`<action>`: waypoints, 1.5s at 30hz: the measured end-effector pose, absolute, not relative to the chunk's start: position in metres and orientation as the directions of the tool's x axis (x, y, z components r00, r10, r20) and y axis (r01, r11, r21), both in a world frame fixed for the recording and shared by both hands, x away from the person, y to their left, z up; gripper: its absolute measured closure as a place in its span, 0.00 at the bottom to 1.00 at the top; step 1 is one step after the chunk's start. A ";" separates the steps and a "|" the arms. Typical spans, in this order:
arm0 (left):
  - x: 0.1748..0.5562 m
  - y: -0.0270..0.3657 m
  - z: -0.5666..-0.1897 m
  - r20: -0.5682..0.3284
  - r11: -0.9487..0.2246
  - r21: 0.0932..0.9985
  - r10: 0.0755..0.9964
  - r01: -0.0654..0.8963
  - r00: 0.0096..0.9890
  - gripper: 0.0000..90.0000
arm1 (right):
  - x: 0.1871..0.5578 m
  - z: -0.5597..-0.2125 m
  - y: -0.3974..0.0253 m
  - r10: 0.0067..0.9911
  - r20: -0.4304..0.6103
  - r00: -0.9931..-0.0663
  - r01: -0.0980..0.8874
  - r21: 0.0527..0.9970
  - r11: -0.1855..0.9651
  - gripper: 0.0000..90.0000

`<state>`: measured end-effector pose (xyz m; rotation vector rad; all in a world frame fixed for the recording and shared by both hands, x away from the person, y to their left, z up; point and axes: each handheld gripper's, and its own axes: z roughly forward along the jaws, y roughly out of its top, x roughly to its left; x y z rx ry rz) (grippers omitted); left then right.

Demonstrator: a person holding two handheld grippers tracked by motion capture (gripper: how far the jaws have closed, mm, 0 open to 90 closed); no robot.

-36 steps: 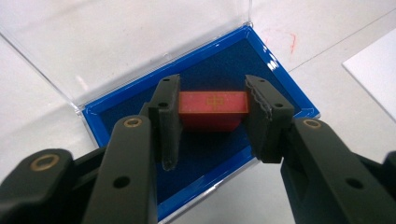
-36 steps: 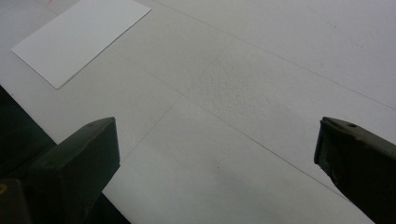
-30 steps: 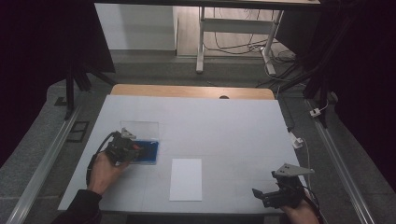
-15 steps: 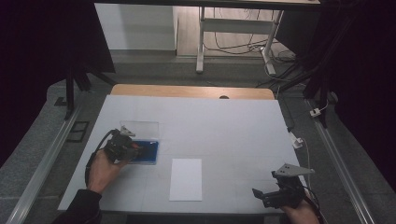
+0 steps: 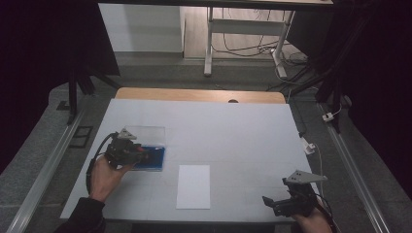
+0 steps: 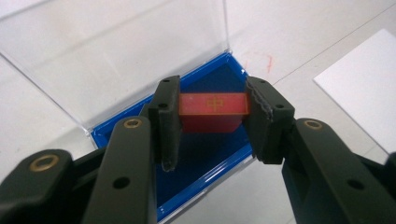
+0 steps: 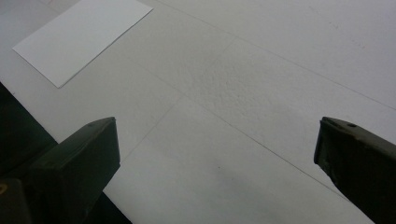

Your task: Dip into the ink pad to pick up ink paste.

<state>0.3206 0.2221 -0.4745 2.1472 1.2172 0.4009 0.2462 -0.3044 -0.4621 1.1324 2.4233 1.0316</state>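
Near the table's [image 5: 233, 121] left edge lies a blue box [image 6: 205, 154], its clear lid [image 6: 116, 56] swung open and standing up behind it. The left gripper [image 6: 212, 123] has its jaws clamped on a red block [image 6: 213, 111], held just over the box's blue floor. A white sheet [image 5: 194, 186] lies near the front edge. By the front right corner, the right gripper [image 7: 217, 144] hovers with jaws wide apart, holding nothing.

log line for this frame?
left claw: shut on red block over blue case, lid open | right claw: open, idle | paper: untouched
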 end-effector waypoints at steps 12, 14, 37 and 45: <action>0.312 0.209 -0.467 -0.016 -0.424 0.680 0.807 0.598 0.591 0.65 | 0.246 -0.462 -0.304 0.753 0.050 -0.657 0.558 0.704 0.440 0.01; 0.310 0.207 -0.465 -0.026 -0.418 0.688 0.803 0.594 0.596 0.65 | 0.246 -0.462 -0.304 0.752 0.049 -0.657 0.557 0.704 0.441 0.01; 0.296 0.164 -0.450 -0.052 -0.468 0.712 0.708 0.523 0.705 0.65 | 0.246 -0.462 -0.304 0.746 0.042 -0.664 0.553 0.699 0.453 0.04; 0.294 0.150 -0.448 -0.077 -0.477 0.714 0.675 0.513 0.734 0.65 | 0.246 -0.462 -0.304 0.747 0.046 -0.663 0.553 0.703 0.447 0.04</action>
